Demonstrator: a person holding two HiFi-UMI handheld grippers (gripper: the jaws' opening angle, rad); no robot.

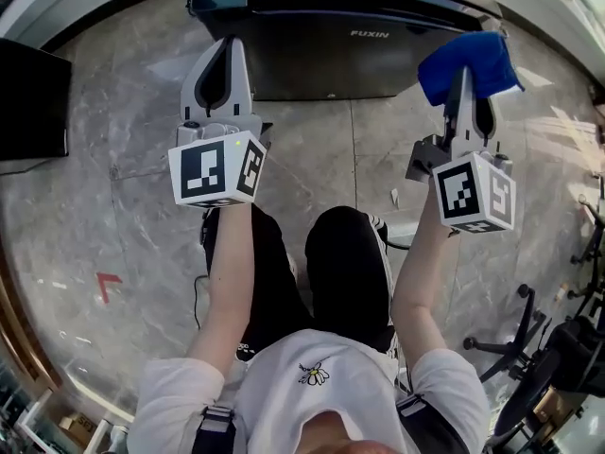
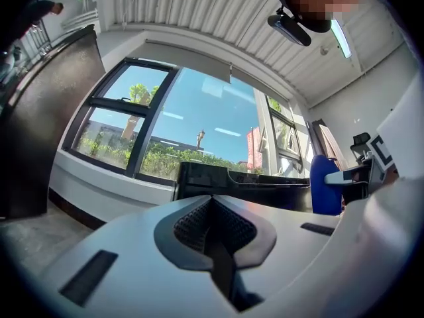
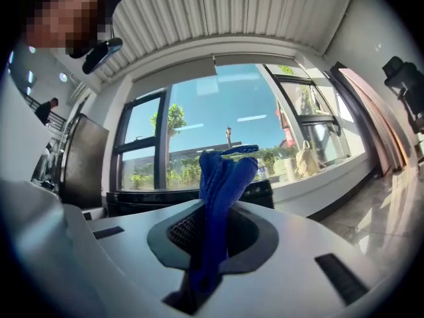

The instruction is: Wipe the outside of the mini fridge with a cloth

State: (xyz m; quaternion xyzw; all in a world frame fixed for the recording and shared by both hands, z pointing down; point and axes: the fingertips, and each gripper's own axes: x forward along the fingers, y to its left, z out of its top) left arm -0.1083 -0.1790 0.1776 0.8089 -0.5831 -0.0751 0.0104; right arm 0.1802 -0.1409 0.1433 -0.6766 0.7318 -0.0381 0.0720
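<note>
The black mini fridge (image 1: pixel 345 41) stands on the floor ahead of me, its front marked FUXIN; it also shows low in the left gripper view as the fridge (image 2: pixel 238 187) and behind the cloth in the right gripper view as the fridge (image 3: pixel 152 201). My right gripper (image 1: pixel 466 74) is shut on a blue cloth (image 1: pixel 470 62), held up near the fridge's right front corner. The cloth (image 3: pixel 218 197) sticks up from between the closed jaws. My left gripper (image 1: pixel 225 60) is shut and holds nothing, raised in front of the fridge's left part.
A dark cabinet (image 1: pixel 28 97) stands at the left. Office chair bases (image 1: pixel 529 348) crowd the right. A big window (image 2: pixel 172 131) with a low sill runs behind the fridge. Grey marble floor (image 1: pixel 123 225) lies around my legs.
</note>
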